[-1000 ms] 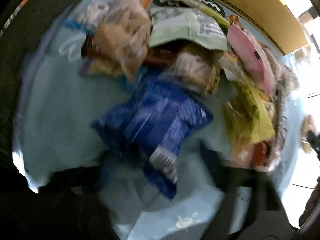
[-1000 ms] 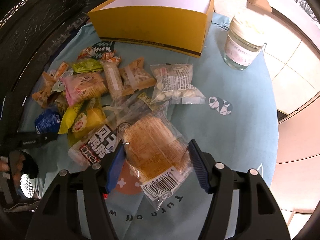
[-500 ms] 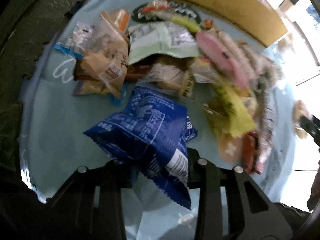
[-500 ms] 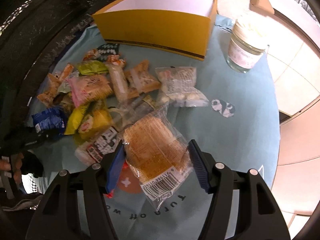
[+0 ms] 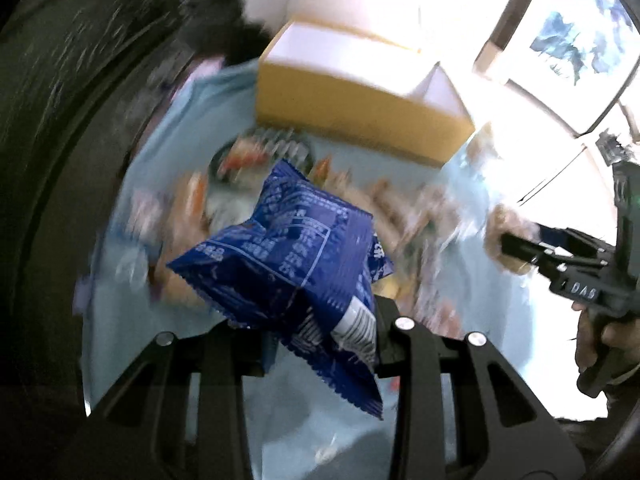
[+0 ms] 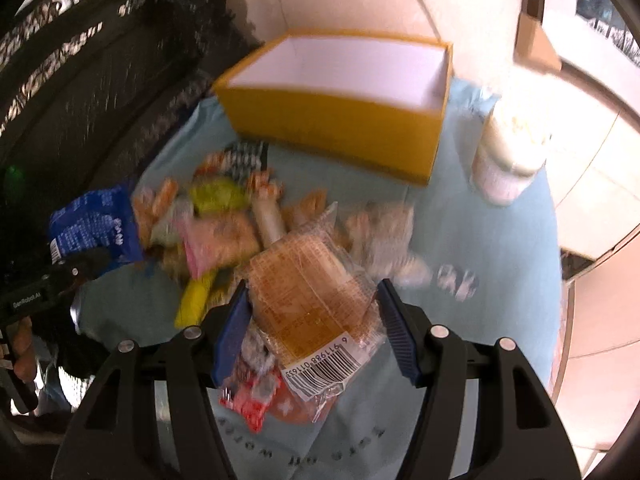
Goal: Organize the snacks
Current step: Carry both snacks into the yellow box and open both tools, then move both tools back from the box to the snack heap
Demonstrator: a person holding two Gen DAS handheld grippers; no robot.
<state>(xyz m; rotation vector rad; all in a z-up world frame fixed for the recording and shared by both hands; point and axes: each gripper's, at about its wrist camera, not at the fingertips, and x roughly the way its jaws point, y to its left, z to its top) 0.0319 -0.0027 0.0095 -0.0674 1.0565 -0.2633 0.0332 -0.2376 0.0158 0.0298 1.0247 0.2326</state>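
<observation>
My left gripper point(image 5: 320, 340) is shut on a blue snack bag point(image 5: 296, 264) and holds it above the table; the bag also shows in the right wrist view point(image 6: 94, 224). My right gripper point(image 6: 314, 320) is shut on a clear packet of golden crackers point(image 6: 312, 300), lifted over the pile. An open yellow box point(image 6: 340, 120) with a white inside stands at the back of the light blue cloth point(image 6: 500, 260). Several loose snack packets point(image 6: 224, 216) lie in a blurred pile in front of the box. The box also shows in the left wrist view point(image 5: 360, 108).
A white-lidded glass jar point(image 6: 508, 156) stands to the right of the box. A red and white packet point(image 6: 252, 400) lies under my right gripper. A dark woven chair back point(image 6: 80, 80) borders the table on the left. The right gripper point(image 5: 568, 268) shows at the right of the left wrist view.
My left gripper closed on the blue bag and lifted it off the pile toward the box. My right gripper rose with the cracker packet; the box now looks nearer.
</observation>
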